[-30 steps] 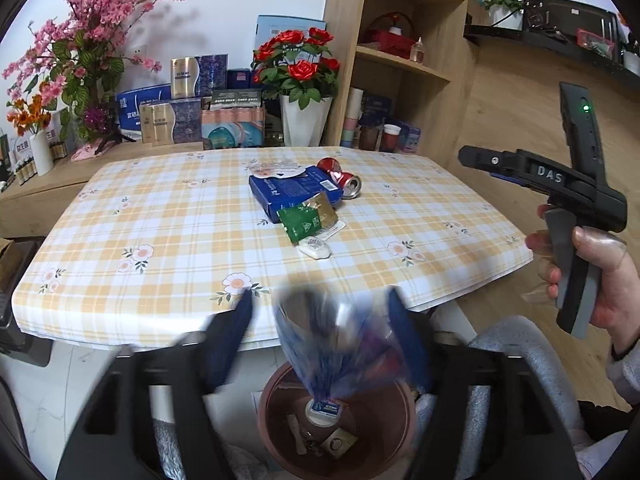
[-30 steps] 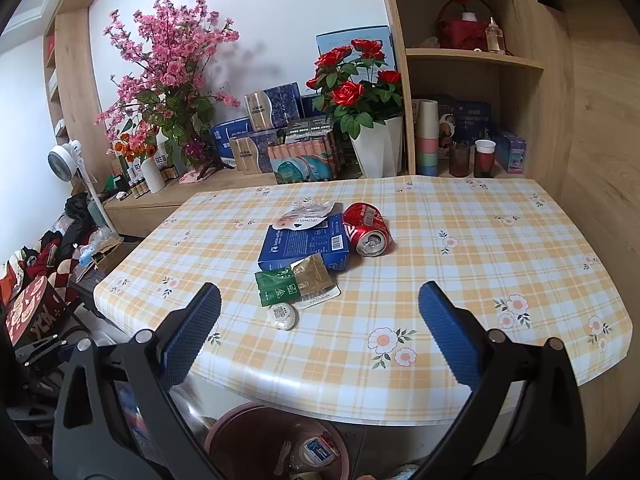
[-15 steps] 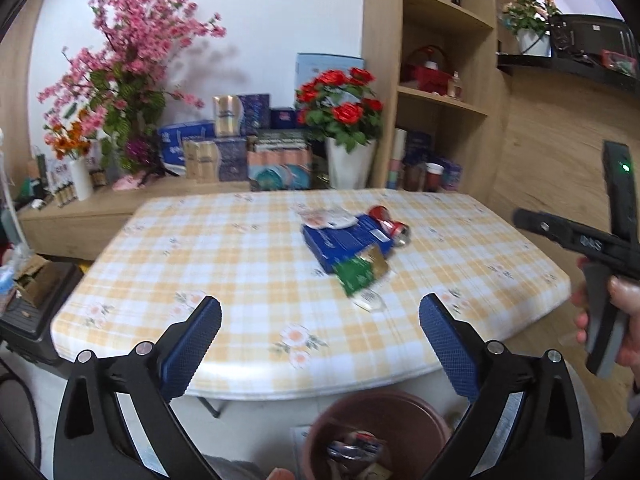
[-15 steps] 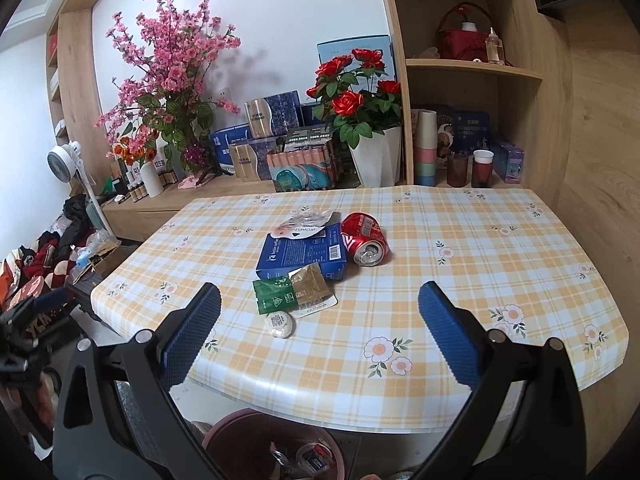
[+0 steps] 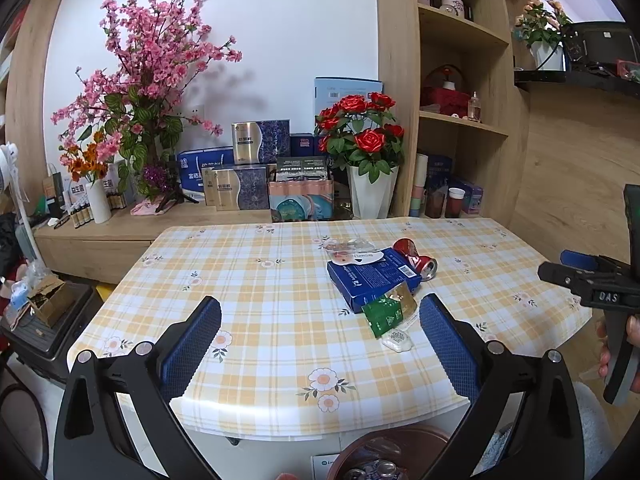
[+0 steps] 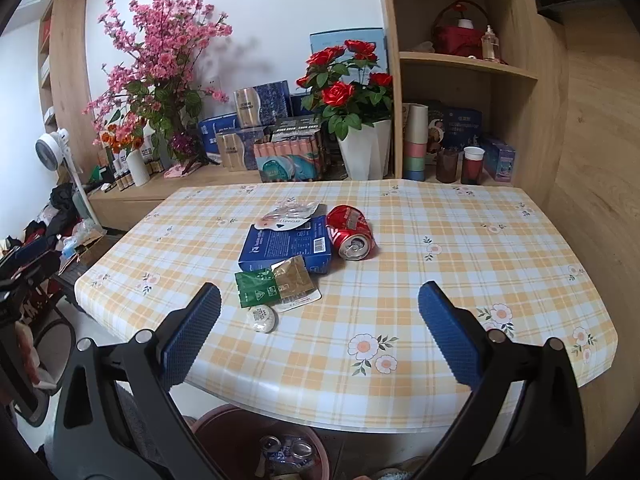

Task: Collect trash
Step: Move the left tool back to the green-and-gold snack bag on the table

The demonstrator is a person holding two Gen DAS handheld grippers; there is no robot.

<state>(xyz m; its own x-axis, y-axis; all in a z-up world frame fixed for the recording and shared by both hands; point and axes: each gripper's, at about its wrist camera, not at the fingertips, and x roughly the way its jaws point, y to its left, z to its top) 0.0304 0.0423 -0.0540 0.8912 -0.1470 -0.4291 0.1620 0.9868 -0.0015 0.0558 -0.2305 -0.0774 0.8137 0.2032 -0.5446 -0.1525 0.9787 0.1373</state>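
Note:
Trash lies in a cluster on the checked tablecloth: a blue box point(image 6: 287, 245), a crushed red can point(image 6: 350, 232), a white wrapper point(image 6: 288, 216) on the box's far end, green and gold sachets point(image 6: 276, 286) and a small white round piece point(image 6: 261, 319). The same box point(image 5: 372, 276) and can point(image 5: 414, 260) show in the left wrist view. A brown bin point(image 6: 260, 444) with cans inside stands under the table's near edge. My left gripper point(image 5: 320, 344) is open and empty, over the near edge. My right gripper point(image 6: 320, 332) is open and empty too, short of the sachets.
The table point(image 6: 460, 280) backs onto a low shelf with gift boxes point(image 6: 260, 108), a rose vase point(image 6: 366, 152) and pink blossoms point(image 6: 160, 52). A wooden bookcase point(image 6: 472, 64) stands at the right. Clutter and a fan point(image 6: 50, 152) sit at the left. A hand point(image 5: 618, 344) holds the right gripper's handle.
A blurred blue wrapper between the left jaws a second ago is gone; the left gripper opened wide and rose from over the bin toward the table. The right gripper stayed open.

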